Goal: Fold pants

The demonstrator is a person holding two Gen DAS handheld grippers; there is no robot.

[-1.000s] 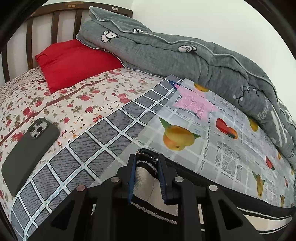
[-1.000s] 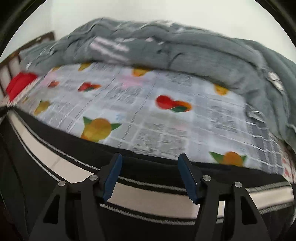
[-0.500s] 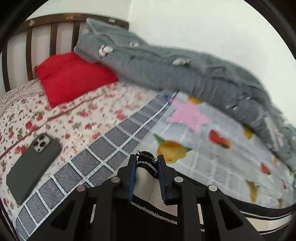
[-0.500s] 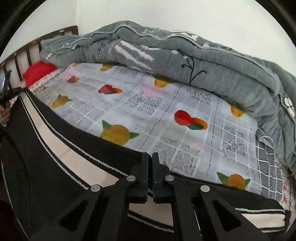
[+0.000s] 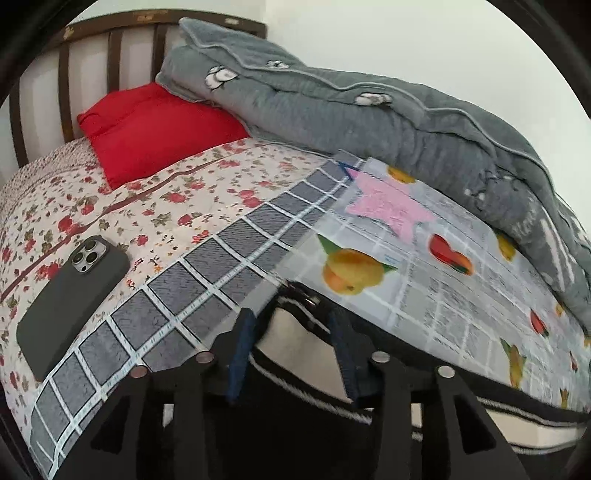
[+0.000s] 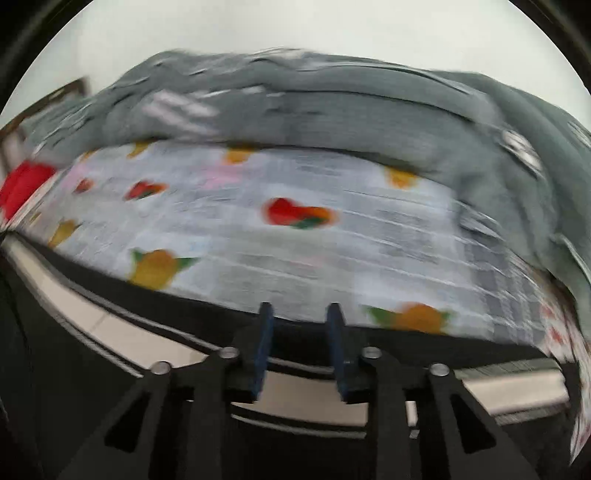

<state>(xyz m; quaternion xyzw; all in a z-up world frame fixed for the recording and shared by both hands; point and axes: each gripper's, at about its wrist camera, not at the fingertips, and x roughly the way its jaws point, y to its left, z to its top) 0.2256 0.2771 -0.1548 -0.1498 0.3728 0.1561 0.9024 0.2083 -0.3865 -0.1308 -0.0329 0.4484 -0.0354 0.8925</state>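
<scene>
The black pants with a cream side stripe (image 5: 295,332) lie along the near edge of the bed, on the fruit-print sheet (image 5: 443,295). My left gripper (image 5: 291,332) is open, its blue pads spread either side of the pants' end, which rests loose between them. In the blurred right wrist view the pants (image 6: 129,325) run along the bed edge. My right gripper (image 6: 299,332) is open, its pads apart over the pants' black edge.
A dark phone (image 5: 70,306) lies on the floral sheet at the left. A red pillow (image 5: 155,129) sits by the wooden headboard (image 5: 110,33). A rolled grey quilt (image 5: 369,118) runs along the wall side of the bed; it also shows in the right wrist view (image 6: 332,103).
My left gripper has opened and let go of the pants' end. My right gripper closed on the pants' edge half a second ago and has now opened again, moving fast.
</scene>
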